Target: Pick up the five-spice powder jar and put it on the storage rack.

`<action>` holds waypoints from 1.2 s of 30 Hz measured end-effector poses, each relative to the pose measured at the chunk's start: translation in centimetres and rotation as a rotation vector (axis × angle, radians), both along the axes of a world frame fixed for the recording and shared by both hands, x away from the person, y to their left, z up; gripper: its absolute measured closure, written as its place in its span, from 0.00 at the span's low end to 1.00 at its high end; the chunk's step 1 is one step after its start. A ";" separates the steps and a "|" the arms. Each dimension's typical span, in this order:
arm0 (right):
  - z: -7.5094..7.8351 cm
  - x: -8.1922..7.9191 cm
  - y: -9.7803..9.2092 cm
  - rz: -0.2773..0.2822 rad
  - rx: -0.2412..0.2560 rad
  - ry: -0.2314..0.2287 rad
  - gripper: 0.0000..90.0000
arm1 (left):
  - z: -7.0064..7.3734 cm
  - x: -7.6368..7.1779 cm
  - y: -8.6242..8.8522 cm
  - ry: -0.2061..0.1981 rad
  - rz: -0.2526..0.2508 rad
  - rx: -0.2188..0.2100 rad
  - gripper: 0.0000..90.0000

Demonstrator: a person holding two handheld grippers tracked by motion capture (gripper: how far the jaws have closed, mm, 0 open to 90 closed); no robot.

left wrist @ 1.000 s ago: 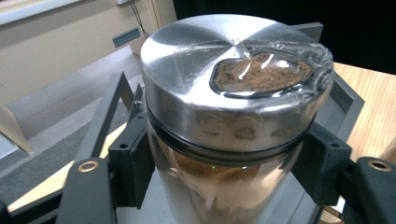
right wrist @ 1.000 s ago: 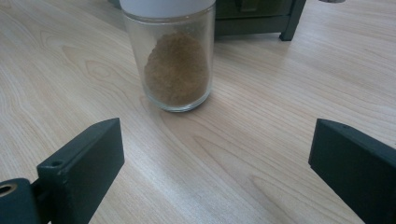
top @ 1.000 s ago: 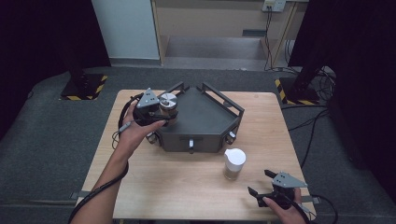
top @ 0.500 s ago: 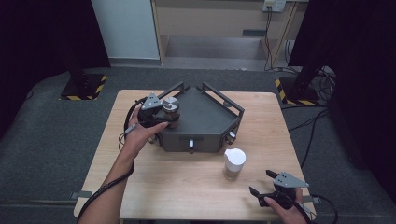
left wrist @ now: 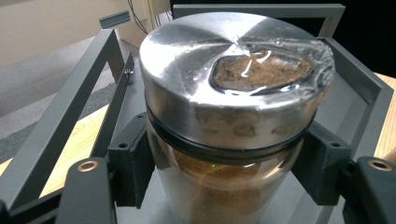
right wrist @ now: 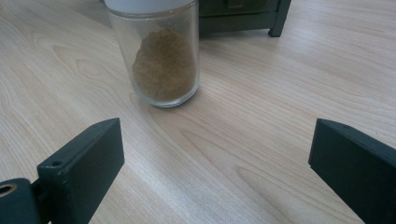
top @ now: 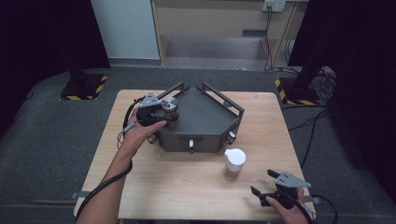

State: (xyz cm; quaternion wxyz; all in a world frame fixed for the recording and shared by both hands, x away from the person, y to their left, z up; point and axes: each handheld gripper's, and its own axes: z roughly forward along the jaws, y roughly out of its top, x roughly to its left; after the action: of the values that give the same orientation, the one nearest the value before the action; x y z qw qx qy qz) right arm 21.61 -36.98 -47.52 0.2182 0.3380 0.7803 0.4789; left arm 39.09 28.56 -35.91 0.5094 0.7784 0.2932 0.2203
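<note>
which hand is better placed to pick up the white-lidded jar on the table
Right. The right tool is open on the table near the white-lidded jar, which stands ahead of its jaws; the left tool is shut on the metal-lidded jar.

A recording studio or lab setup: a small wooden tabletop (top: 140,186) stands on grey carpet (top: 42,140), ringed by black curtains (top: 355,56), with stand bases marked in yellow-and-black hazard tape (top: 83,88) and cables (top: 322,121) trailing across the floor.
</note>
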 end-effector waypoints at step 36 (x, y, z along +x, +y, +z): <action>0.0 0.0 0.0 0.005 0.016 0.002 0.04 | 0.8 -0.9 -0.2 -0.018 -0.006 0.063 0.04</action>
State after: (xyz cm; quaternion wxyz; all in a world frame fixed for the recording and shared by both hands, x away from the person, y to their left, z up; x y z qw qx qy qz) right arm 21.56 -37.01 -47.54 0.2136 0.3381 0.7776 0.4852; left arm 38.24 28.37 -35.11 0.4881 0.7929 0.2790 0.2350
